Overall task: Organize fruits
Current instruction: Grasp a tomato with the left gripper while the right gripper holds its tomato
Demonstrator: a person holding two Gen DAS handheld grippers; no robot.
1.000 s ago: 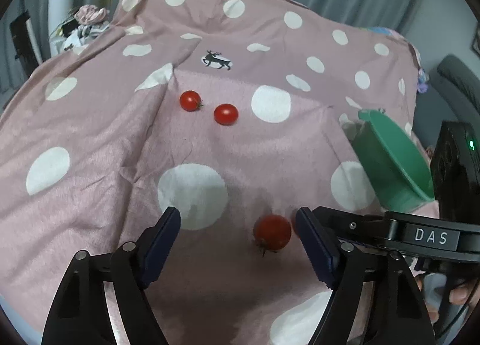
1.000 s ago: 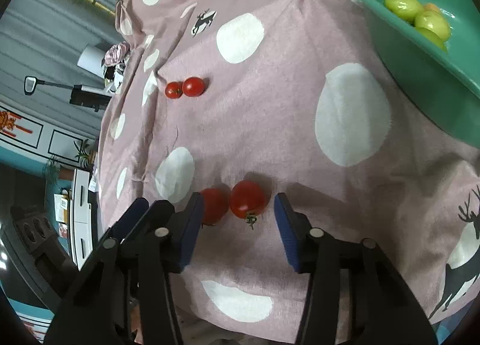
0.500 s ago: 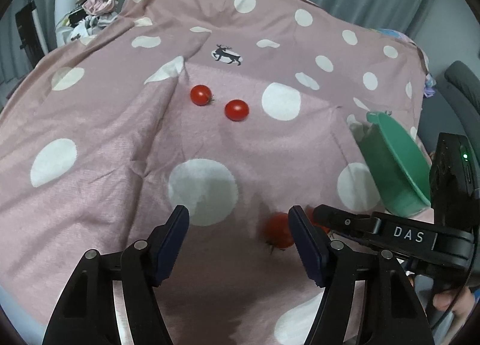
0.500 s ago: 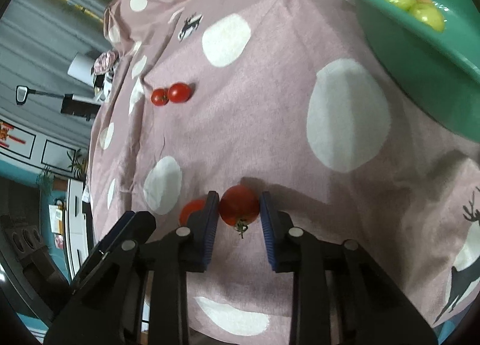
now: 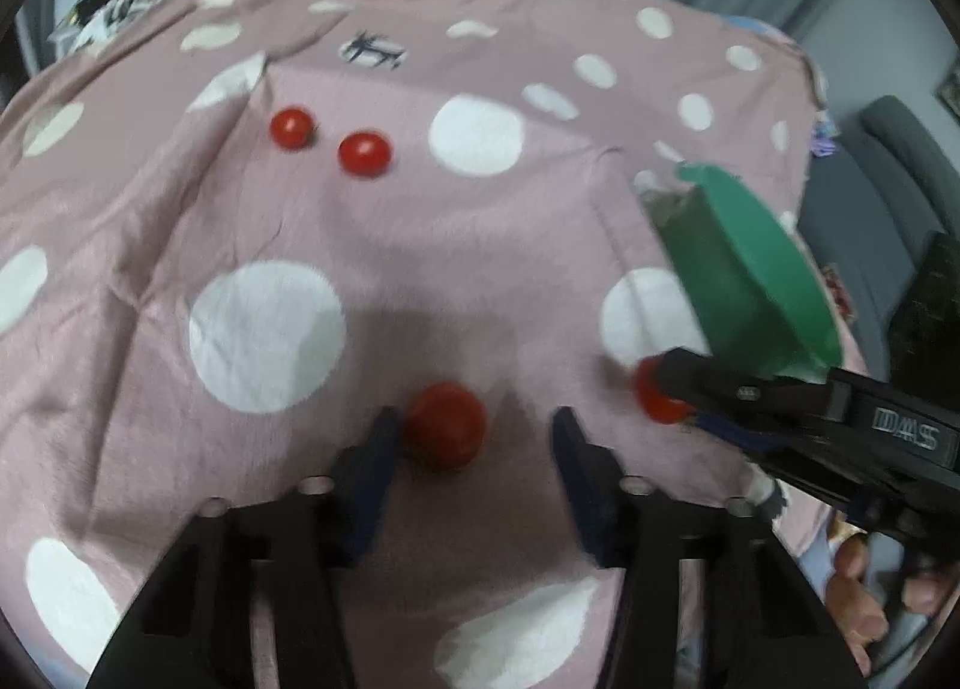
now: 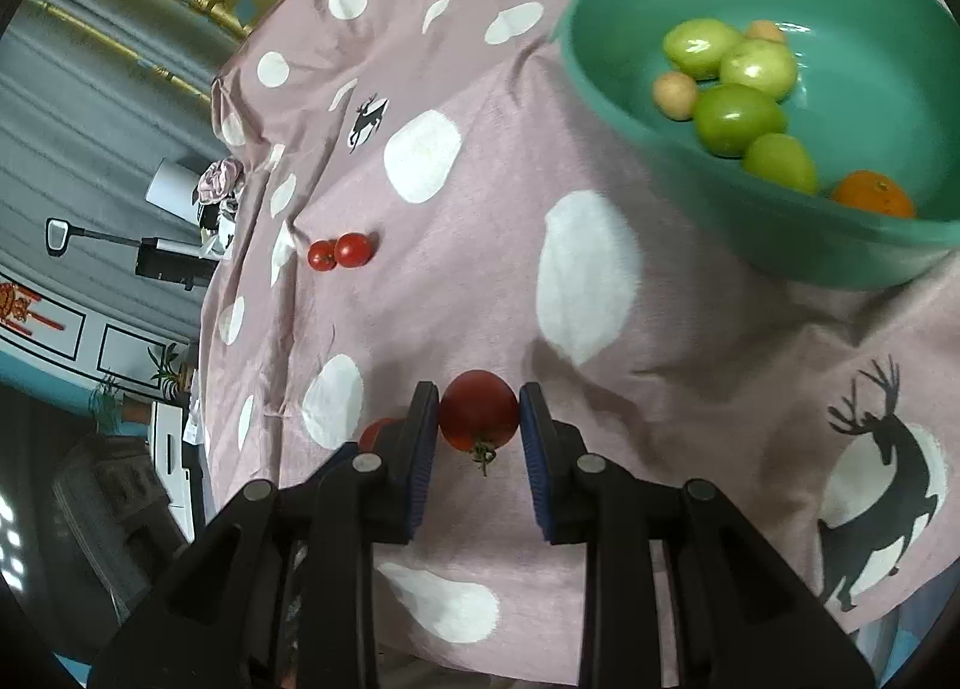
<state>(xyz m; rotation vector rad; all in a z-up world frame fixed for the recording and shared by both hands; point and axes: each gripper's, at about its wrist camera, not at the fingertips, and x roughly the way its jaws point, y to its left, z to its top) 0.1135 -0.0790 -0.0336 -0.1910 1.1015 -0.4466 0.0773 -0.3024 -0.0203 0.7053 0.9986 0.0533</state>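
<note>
Now the right gripper (image 6: 478,425) has its jaws clamped on a red tomato (image 6: 478,410), short of the green bowl (image 6: 774,245). Closing in, the left gripper's (image 5: 474,449) jaws flank another tomato (image 5: 444,432) on the polka-dot cloth (image 5: 420,245), one pad touching.

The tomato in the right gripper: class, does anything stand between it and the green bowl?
Nothing visible does. The tomato is clamped in the right gripper; only bare spotted cloth lies between it and the green bowl.
</note>
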